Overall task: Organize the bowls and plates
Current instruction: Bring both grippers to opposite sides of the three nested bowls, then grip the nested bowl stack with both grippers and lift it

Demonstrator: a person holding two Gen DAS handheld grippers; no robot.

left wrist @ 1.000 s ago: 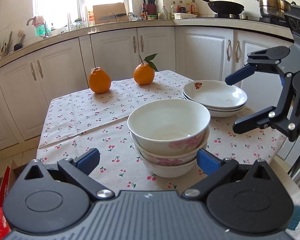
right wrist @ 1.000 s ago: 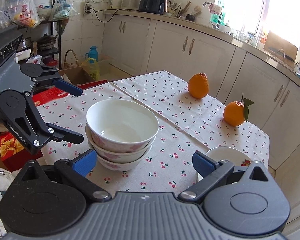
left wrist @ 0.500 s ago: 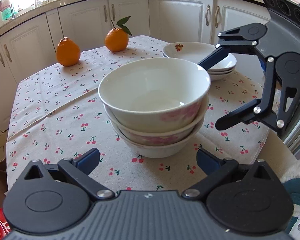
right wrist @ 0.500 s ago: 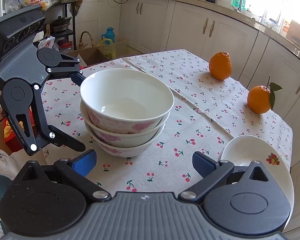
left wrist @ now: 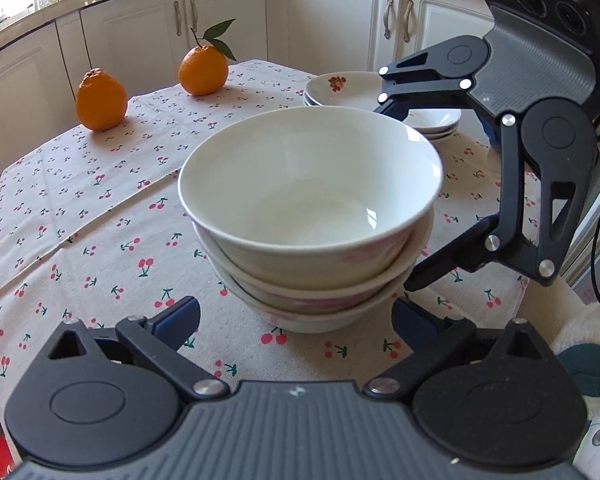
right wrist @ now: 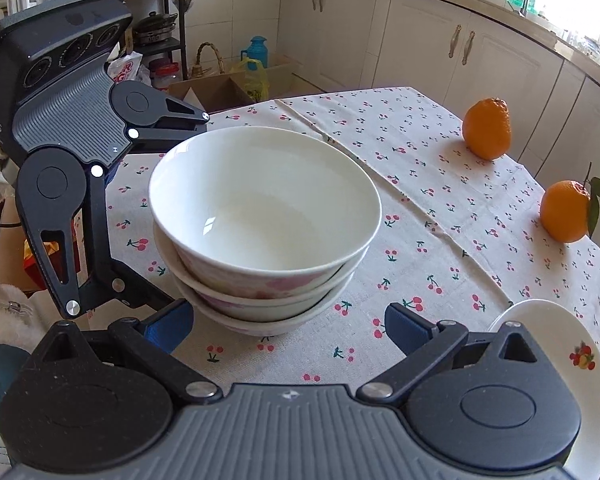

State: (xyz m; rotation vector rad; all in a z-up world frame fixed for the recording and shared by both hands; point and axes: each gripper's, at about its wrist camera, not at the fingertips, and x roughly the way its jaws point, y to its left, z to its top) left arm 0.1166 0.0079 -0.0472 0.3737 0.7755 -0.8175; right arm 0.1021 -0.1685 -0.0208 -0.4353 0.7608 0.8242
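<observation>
A stack of three white bowls with pink flowers stands on the cherry-print tablecloth; it also shows in the right wrist view. A stack of white plates sits behind it, seen at the lower right in the right wrist view. My left gripper is open, its fingers level with the bottom bowl on either side. My right gripper is open in the same way from the other side. Each gripper shows in the other's view, close beside the bowls.
Two oranges lie at the far side of the table. White kitchen cabinets run behind. Boxes, a basket and a blue flask stand on the floor past the table's edge.
Both grippers have moved in close to the bowl stack from opposite sides and dropped lower; the bowls fill much more of each view. The bowls and plates have not moved.
</observation>
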